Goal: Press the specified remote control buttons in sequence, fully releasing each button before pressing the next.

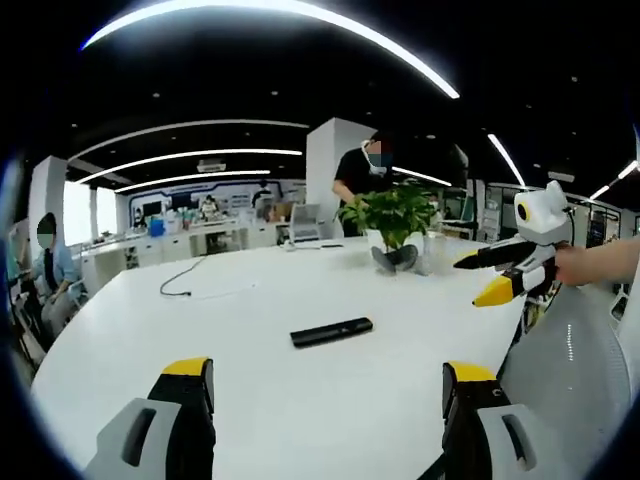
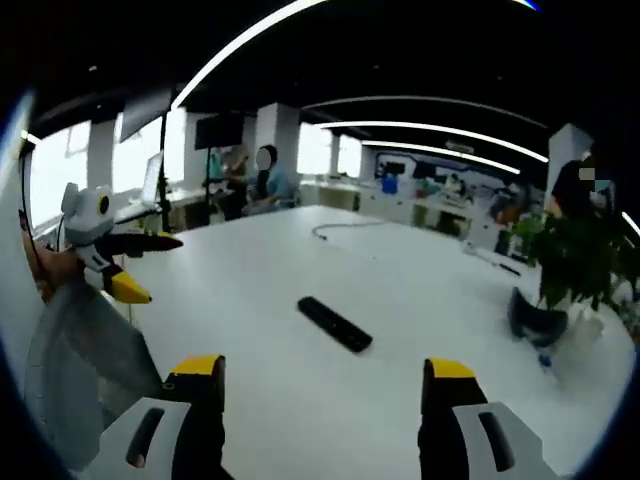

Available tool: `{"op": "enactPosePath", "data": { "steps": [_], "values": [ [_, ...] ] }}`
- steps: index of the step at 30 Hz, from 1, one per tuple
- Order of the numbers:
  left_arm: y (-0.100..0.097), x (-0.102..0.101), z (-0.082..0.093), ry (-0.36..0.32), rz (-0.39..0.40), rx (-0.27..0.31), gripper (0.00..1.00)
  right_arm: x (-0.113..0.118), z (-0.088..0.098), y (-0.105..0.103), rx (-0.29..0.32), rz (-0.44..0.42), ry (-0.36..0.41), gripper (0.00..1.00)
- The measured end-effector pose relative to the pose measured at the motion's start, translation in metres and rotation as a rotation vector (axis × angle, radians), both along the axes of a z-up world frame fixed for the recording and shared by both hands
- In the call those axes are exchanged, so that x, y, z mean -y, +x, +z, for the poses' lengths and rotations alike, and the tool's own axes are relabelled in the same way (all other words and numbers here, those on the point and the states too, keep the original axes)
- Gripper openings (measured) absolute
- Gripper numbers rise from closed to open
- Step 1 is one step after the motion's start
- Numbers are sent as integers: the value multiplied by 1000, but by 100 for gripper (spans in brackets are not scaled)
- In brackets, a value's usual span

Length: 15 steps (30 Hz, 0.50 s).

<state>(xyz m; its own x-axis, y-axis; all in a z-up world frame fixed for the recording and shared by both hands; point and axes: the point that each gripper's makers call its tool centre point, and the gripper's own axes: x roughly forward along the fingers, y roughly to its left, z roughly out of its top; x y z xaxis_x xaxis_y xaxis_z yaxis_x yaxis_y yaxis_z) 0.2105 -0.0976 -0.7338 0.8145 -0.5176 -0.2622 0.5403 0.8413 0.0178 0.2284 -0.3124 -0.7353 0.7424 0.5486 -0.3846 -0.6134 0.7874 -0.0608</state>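
Note:
A slim black remote control [image 1: 331, 332] lies flat on the white table [image 1: 250, 400], out past my left gripper [image 1: 328, 375], whose yellow-tipped jaws stand wide open with nothing between them. In the right gripper view the same remote [image 2: 335, 324] lies ahead of my right gripper [image 2: 322, 370], also open and holding nothing. The right gripper [image 1: 468, 280] reaches into the left gripper view from the right, above the table edge. From the left side of the right gripper view comes the left gripper [image 2: 163, 268]. Neither touches the remote.
A potted green plant [image 1: 395, 215] stands behind the remote, and a thin black cable [image 1: 185, 280] lies farther back on the table. A grey mesh chair back [image 1: 570, 370] is at the table edge. One person stands behind the plant; another sits at the far left.

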Motion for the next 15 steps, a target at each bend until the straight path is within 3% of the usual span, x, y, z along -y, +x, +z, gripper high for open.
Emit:
{"op": "enactPosePath", "data": {
  "steps": [5, 8, 10, 11, 13, 14, 15],
  "values": [
    [1, -7, 7, -2, 32, 40, 99, 10, 5, 3, 43, -43, 6, 86],
    [2, -7, 14, -5, 42, 82, 99, 14, 0, 10, 34, -59, -4, 95],
    [2, -7, 14, 15, 38, 94, 100, 19, -6, 10, 37, -38, -60, 98],
    [2, -7, 13, 16, 38, 89, 100, 25, -6, 13, 32, -65, -47, 98],
    [1, -4, 11, 3, 24, 72, 100, 30, 0, 18, 27, -123, 66, 99],
    [1, -2, 10, -4, 15, 63, 100, 31, -1, 18, 20, -130, 86, 99],
    [0, -1, 9, -6, 10, 61, 100, 31, -3, 16, 21, -121, 50, 98]
  ]
}}
